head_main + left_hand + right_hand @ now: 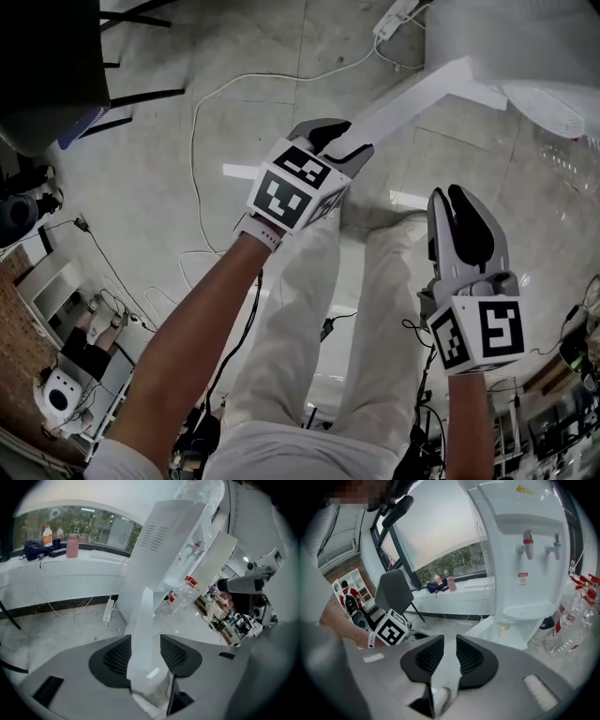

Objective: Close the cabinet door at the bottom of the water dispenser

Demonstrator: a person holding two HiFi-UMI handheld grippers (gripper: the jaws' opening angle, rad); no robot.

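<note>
The white water dispenser (525, 550) stands upright, its base at the top right of the head view (525, 47). Its bottom cabinet door (412, 94) swings out toward me, also seen in the right gripper view (487, 627). My left gripper (339, 141) is at the door's free edge. In the left gripper view its jaws (145, 641) stand wide apart, with the door's edge (143, 616) between the pads and a gap on the right side. My right gripper (452, 194) hangs lower right, away from the door, its jaws (450, 641) slightly apart and empty.
A white power strip (394, 19) and its cable (202, 141) lie on the tiled floor. Empty plastic bottles (576, 620) stand right of the dispenser. A dark chair (56, 56) is at the upper left. The person's white-trousered legs (309, 328) fill the middle.
</note>
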